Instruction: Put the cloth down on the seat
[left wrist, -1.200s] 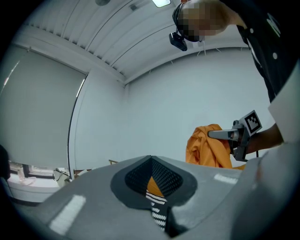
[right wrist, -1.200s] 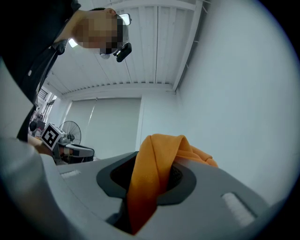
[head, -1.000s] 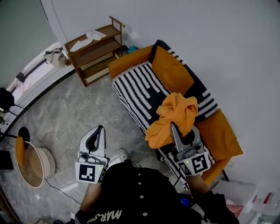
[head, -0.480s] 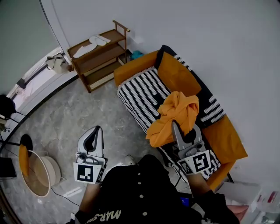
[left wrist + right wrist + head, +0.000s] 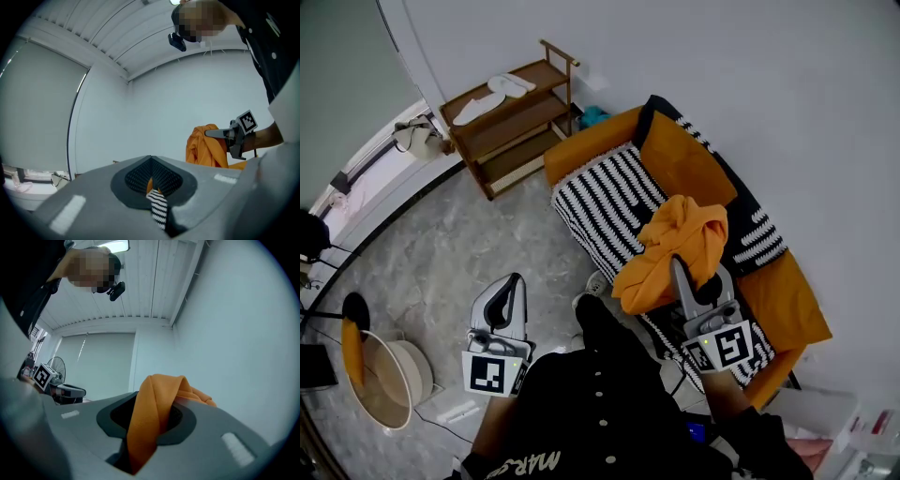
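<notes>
An orange cloth (image 5: 675,246) hangs bunched above the sofa's black-and-white striped seat (image 5: 605,197), and my right gripper (image 5: 677,269) is shut on it. In the right gripper view a fold of the cloth (image 5: 157,399) runs down between the jaws. The left gripper view shows the cloth (image 5: 204,147) at the right, on the tip of the right gripper (image 5: 216,133). My left gripper (image 5: 515,281) is held over the grey floor, left of the sofa. It is shut with nothing in it. Through the slit of the left gripper (image 5: 152,180) a strip of the striped seat shows.
The sofa has orange cushions (image 5: 686,159) and stands against the white wall. A wooden shelf rack (image 5: 511,122) with white slippers (image 5: 508,84) stands at its far end. A round basket (image 5: 384,375) is on the floor at the left. My own leg and shoe (image 5: 596,284) are beside the sofa's front edge.
My leg has stepped forward toward the sofa. Both grippers have stayed almost where they were, and the cloth still hangs from the right one.
</notes>
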Action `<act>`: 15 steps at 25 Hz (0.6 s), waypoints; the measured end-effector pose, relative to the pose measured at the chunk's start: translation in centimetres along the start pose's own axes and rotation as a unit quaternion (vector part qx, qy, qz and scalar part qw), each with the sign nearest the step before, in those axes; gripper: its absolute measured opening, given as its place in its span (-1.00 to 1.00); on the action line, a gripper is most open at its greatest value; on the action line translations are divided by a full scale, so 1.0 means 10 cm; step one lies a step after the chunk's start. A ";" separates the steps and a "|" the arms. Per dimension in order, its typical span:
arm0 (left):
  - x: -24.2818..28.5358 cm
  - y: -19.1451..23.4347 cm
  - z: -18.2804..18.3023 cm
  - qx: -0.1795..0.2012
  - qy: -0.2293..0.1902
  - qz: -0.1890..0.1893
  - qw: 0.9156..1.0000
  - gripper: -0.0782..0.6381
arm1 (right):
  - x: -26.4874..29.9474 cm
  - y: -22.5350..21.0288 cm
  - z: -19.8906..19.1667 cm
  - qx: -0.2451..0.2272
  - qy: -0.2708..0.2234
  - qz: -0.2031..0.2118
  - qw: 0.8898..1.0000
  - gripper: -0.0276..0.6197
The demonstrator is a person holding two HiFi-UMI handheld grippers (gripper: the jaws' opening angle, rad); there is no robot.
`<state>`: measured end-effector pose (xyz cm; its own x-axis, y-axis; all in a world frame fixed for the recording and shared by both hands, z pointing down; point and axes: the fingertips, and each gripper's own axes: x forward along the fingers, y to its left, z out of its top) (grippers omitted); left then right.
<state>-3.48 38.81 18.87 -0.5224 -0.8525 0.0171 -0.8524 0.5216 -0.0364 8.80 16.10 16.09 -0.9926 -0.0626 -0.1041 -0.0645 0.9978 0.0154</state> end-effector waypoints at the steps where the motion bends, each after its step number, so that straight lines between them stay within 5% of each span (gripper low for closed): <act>1: 0.05 0.05 -0.01 0.002 0.003 0.003 1.000 -0.50 | 0.06 -0.01 -0.02 -0.001 0.002 0.002 1.000 -0.51; 15: 1.03 0.64 0.02 0.003 0.005 -0.001 1.000 -0.50 | 1.11 -0.52 -0.20 0.004 0.006 -0.005 1.000 -0.51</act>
<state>-14.30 33.37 18.62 -0.5216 -0.8527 0.0277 -0.8529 0.5203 -0.0432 -2.12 10.18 16.81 -0.9932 -0.0724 -0.0916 -0.0733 0.9973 0.0070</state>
